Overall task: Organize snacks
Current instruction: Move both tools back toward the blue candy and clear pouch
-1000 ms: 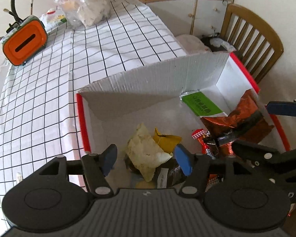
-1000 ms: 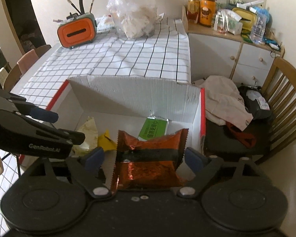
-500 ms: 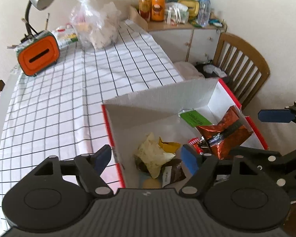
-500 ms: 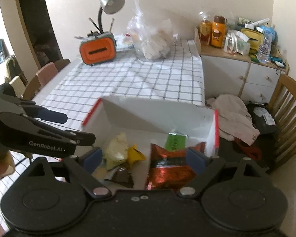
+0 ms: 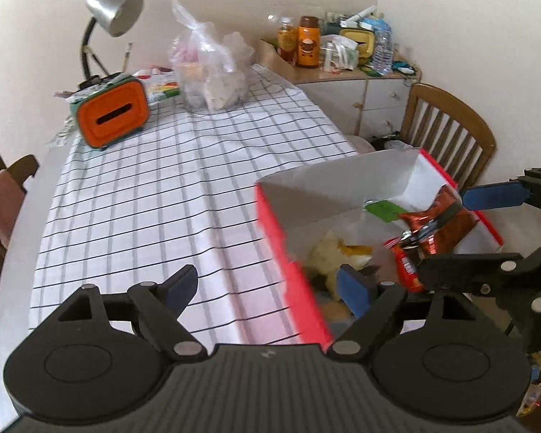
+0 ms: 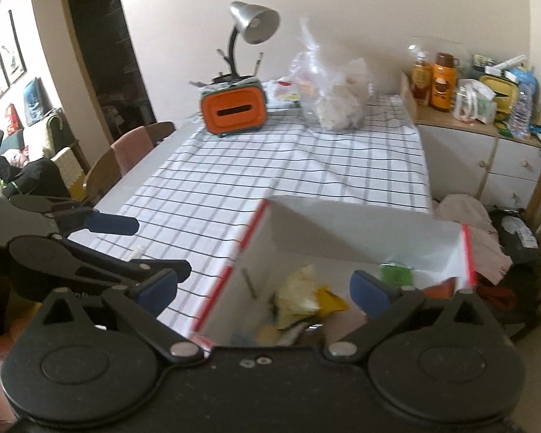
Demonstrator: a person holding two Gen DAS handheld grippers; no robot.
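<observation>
Where the checked tablecloth (image 5: 184, 195) ends, a wooden chair (image 5: 447, 133) stands.

Each black gripper (image 5: 267, 287) has blue finger pads (image 5: 353, 290), silver pivot screws and round housings.

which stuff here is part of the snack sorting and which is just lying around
Part of the job:
- white box with red edges
- orange-brown snack bag
- green packet
- pale yellow bag
- small red packet

Just lying about:
- orange tissue holder
- desk lamp
- clear plastic bag
- wooden chair
- bottles on the cabinet
</observation>
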